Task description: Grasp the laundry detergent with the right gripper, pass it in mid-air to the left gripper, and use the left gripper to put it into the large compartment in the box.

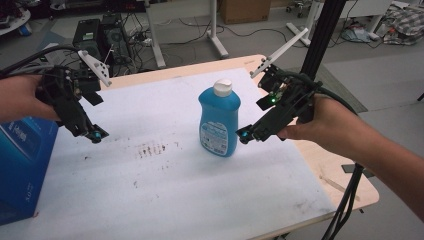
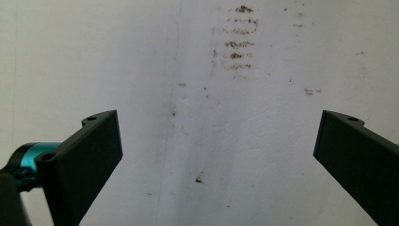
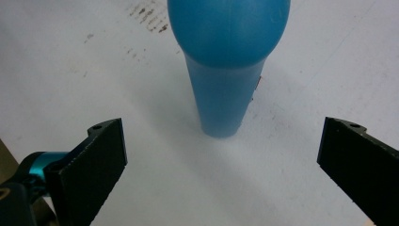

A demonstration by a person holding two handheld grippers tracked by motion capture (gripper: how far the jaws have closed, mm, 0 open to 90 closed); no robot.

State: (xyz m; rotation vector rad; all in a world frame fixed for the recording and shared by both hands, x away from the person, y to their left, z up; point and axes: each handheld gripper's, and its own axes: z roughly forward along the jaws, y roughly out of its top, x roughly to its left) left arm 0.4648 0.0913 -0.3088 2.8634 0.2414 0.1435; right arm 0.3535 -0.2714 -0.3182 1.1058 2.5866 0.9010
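Right tool (image 1: pixel 243 135) is hovering just beside the bottle (image 1: pixel 219 120), on its right, jaws spread wide and gripping nothing; not touching it. In the right gripper view the bottle (image 3: pixel 226 70) is sitting ahead of the jaws, centred between them. Bottle is standing upright near the middle of the white sheet (image 1: pixel 165 185) covering the desk (image 1: pixel 350 192), blue body, white cap (image 1: pixel 223 88). Left tool (image 1: pixel 96 135) is hanging over the sheet's left part, well apart from the bottle, jaws also spread, empty. Left gripper view is showing brown stains (image 2: pixel 237 40) on the sheet. Blue box (image 1: pixel 20 165) is sitting at the desk's left edge.
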